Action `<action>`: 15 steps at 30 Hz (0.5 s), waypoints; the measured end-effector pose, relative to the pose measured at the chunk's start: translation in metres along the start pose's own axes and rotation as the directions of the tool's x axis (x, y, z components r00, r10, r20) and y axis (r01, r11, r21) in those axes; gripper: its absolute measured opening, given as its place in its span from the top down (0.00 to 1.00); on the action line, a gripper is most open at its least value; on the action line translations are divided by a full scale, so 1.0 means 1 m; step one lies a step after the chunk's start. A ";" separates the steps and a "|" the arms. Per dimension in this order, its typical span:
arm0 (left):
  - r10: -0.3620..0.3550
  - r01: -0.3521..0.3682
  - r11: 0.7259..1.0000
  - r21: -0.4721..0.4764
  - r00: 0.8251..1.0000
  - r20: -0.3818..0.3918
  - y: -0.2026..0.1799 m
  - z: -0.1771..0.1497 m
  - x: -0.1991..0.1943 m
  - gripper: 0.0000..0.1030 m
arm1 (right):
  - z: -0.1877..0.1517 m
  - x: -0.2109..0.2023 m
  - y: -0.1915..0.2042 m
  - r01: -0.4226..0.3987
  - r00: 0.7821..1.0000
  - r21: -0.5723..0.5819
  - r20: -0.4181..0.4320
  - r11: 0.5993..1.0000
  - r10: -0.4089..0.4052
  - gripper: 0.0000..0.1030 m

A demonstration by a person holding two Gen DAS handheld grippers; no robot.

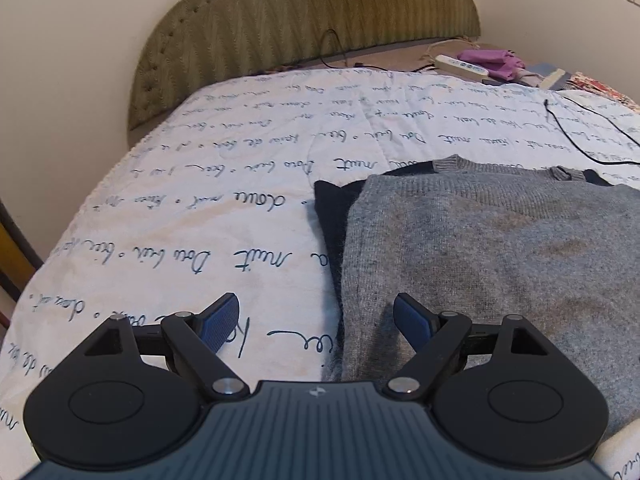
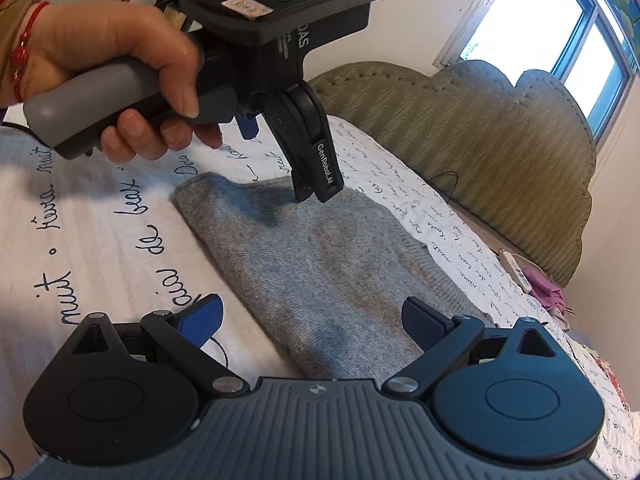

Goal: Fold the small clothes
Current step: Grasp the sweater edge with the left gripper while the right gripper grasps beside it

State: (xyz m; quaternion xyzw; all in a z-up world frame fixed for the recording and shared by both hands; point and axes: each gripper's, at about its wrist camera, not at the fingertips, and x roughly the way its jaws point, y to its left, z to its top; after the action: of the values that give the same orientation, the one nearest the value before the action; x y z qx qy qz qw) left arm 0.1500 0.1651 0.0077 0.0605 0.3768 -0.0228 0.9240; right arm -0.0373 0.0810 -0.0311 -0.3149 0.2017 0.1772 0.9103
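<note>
**Operator:** Checking both units: what condition were they in?

**Inspector:** Left gripper stood with its jaws spread wide and nothing between the blue pads; it hung over the left border of the grey sweater, one finger above the bedspread, the other above the knit. Right gripper also stood wide apart and empty, poised over the sweater's near end.

**Operator:** Location of the garment?

**Inspector:** The grey sweater lay flat on the bedspread, folded into a long rectangle, collar end toward the headboard. A dark garment showed beneath it, protruding along its left border. Whether that was a separate item could not be determined.

**Operator:** Who held the left unit?

**Inspector:** A hand wrapped around its grey handle, visible in the right wrist view, with red bracelets at the wrist. The unit's fingers pointed down at the far portion of the sweater; contact could not be confirmed.

**Operator:** Other items?

**Inspector:** A white power strip, purple cloth and a black cable sat near the headboard-end corner of the bed.
</note>
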 end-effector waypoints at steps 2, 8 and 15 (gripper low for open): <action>-0.030 0.030 0.999 -0.021 1.000 -0.001 0.009 0.005 0.003 0.18 | 0.000 0.002 0.002 0.012 1.000 -0.003 -0.007 1.000 -0.012 0.06; -0.249 0.237 0.955 -0.179 0.967 -0.049 0.050 0.030 0.031 0.16 | 0.000 0.017 0.016 0.078 0.997 -0.058 -0.019 0.995 -0.079 0.08; -0.507 0.436 0.814 -0.384 0.856 -0.102 0.065 0.043 0.087 0.16 | 0.009 0.035 0.025 0.130 0.991 -0.078 -0.013 0.988 -0.132 0.11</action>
State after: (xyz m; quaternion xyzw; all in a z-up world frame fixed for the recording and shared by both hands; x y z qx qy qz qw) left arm 0.2478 0.2241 -0.0170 -0.1975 0.4684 -0.1792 0.8423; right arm -0.0163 0.1116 -0.0541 -0.3638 0.1819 0.1217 0.9054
